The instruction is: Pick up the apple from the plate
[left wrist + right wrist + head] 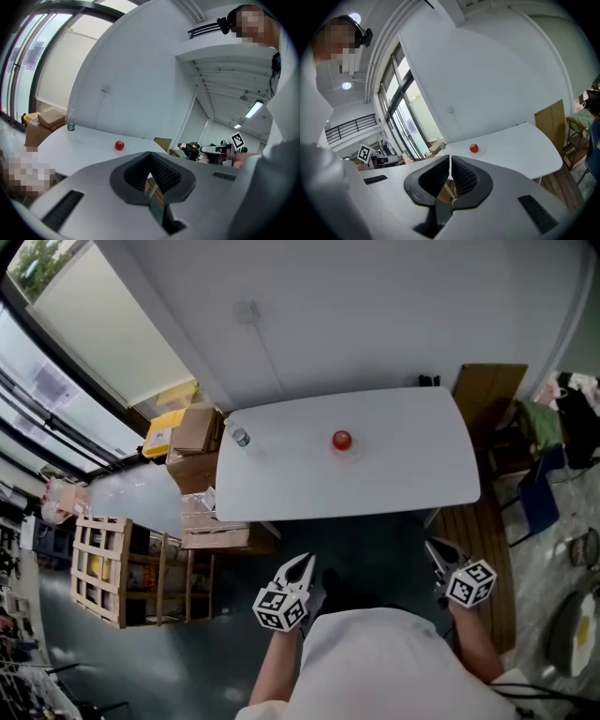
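Observation:
A red apple (341,439) rests on a small white plate (349,450) near the middle of the white table (394,474). The apple (119,145) shows small and far off in the left gripper view, and the apple (474,148) is likewise distant in the right gripper view. My left gripper (302,565) hangs below the table's near edge, shut with nothing in it. To the right, my right gripper (437,549) is also short of the table, shut and empty. Both jaw pairs meet tip to tip.
A small water bottle (240,437) stands at the table's left end. Cardboard boxes (195,451) and a wooden crate (117,568) sit on the floor to the left. A wooden board (487,395) and chairs (534,465) stand to the right.

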{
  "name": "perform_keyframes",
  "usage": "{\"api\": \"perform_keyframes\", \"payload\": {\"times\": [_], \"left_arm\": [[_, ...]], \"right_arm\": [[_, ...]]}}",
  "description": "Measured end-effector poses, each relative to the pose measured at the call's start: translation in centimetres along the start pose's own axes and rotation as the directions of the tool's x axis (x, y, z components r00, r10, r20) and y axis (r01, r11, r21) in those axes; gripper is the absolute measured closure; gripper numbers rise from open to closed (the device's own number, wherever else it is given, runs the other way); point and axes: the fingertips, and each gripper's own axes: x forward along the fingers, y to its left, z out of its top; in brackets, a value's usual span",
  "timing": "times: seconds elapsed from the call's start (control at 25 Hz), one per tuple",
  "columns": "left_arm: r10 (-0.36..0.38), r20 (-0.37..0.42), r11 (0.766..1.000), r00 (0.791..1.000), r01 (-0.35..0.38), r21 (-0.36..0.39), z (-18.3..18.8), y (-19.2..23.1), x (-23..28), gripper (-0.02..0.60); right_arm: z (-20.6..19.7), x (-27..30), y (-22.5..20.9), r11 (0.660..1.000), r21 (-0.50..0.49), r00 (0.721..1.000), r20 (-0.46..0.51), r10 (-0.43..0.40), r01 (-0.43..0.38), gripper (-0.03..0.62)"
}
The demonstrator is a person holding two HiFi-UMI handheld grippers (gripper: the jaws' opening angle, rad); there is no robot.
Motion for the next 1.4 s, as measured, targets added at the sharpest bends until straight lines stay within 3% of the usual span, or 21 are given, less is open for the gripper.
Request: {"api": "perform_keyframes", "payload": {"times": [0.36,0.96,1.4], "left_arm": [[-0.022,-0.007,1.0,1.0,0.022,0.0,1.1,2.1,1.9,0.58],[-0.163,-0.032,0.986,0.986,0.164,0.027,6.8,7.7,9.0,0.58],[-0.255,-0.118,0.961,0.96,0.265,0.082,9.5,12.1,13.4,0.58]], "right_arm": [[0.6,2.4,-0.3,1.0,-0.004,1.0,-0.001,-0.018,0.018,0.556],[3.9,9.3,-1.2,0.995,0.007,0.994,0.026,-0.104,0.104,0.556],[5.9,14.9,-1.4,0.983,0.034,0.983,0.015,-0.181,0.18,0.556]]}}
